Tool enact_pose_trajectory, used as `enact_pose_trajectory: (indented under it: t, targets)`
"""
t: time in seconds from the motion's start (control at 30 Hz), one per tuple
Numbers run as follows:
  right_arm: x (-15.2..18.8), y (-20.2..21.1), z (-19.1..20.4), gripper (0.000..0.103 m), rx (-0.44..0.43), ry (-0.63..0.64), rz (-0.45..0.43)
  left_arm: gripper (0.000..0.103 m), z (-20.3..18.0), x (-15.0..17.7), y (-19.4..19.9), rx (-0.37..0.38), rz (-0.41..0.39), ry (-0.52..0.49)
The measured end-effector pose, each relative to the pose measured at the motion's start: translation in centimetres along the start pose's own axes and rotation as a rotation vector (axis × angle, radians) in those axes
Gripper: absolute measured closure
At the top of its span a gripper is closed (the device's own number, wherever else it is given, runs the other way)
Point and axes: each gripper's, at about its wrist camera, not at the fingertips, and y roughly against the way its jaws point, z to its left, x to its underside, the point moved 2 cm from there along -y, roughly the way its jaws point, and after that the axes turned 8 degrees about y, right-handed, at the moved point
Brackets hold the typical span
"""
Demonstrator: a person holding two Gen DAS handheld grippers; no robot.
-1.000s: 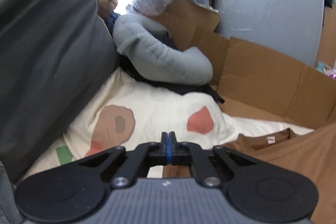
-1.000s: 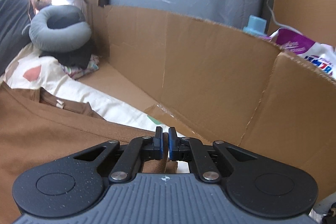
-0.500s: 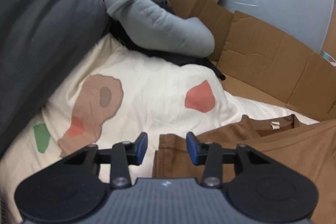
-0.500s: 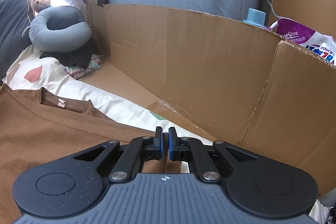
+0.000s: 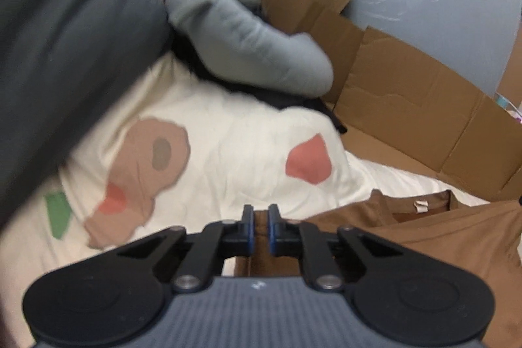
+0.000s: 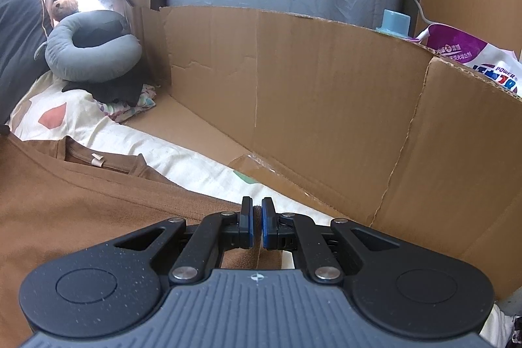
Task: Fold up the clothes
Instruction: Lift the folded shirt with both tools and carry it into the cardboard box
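On the cream patterned bedsheet (image 5: 228, 158), brown T-shirt (image 6: 81, 204) lies spread, collar and neck label toward the cardboard wall (image 6: 326, 93).

Left gripper (image 5: 260, 229): narrow gap between the pads, brown sleeve-end fabric showing in that gap. Whether the pads actually bear on the cloth cannot be told; left view is motion-blurred.

Right gripper (image 6: 257, 227): pads nearly together, a thin fold of the shirt's edge pinched between them, close to the cardboard wall.

Risks, judged from this moment:
- Left hold looks shallow and near the hem. If the pads grip only the top layer, or nothing, a lift would leave that sleeve behind and skew the fold.
- Uneven holds left versus right would pull the shirt diagonally and wrinkle the body.
- Bedsheet is loose under the shirt; a low pinch could catch sheet with sleeve.
- Grey neck pillow (image 5: 248, 35) and cardboard crowd the far side; a wide swing could snag them.
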Motion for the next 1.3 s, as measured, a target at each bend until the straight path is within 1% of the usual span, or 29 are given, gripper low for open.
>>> enact_pose_trajectory:
  t: [0.17, 0.27, 0.43, 0.57, 0.77, 0.9, 1.07, 1.2, 1.3]
  targets:
    - [-0.3, 0.7, -0.2, 0.100, 0.014, -0.012, -0.007, 0.095, -1.1, -0.8, 2.6, 0.004, -0.070, -0.024]
    - [-0.6, 1.0, -0.7, 0.100, 0.029, -0.027, -0.012, 0.096, -1.7, -1.9, 3.6, 0.004, -0.103, -0.037]
    - [-1.4, 1.1, -1.4, 0.100, 0.048, -0.035, -0.022, 0.096, -2.7, -3.5, 4.2, -0.005, -0.138, -0.064]
    - [-2.2, 0.5, -1.8, 0.100, 0.057, -0.026, -0.026, 0.096, -3.0, -4.1, 3.2, -0.024, -0.129, -0.078]
    - [-2.9, -2.1, -2.0, 0.100, 0.054, 0.020, 0.002, 0.096, -2.1, -3.9, 0.2, -0.071, -0.083, -0.081]
    - [-3.0, -4.5, -1.6, 0.100, 0.044, 0.049, 0.034, 0.096, -1.1, -3.6, -1.8, -0.102, -0.055, -0.060]
    - [-2.8, -7.3, -1.4, 0.100, 0.051, 0.056, 0.087, 0.096, -0.7, -3.1, -3.3, -0.127, -0.018, -0.058]
    - [-2.3, -8.8, -1.3, 0.100, 0.067, 0.045, 0.113, 0.096, -0.9, -3.1, -4.0, -0.132, -0.016, -0.065]
    - [-2.2, -8.9, -1.3, 0.100, 0.076, 0.029, 0.104, 0.096, -1.2, -3.4, -3.8, -0.124, -0.031, -0.052]
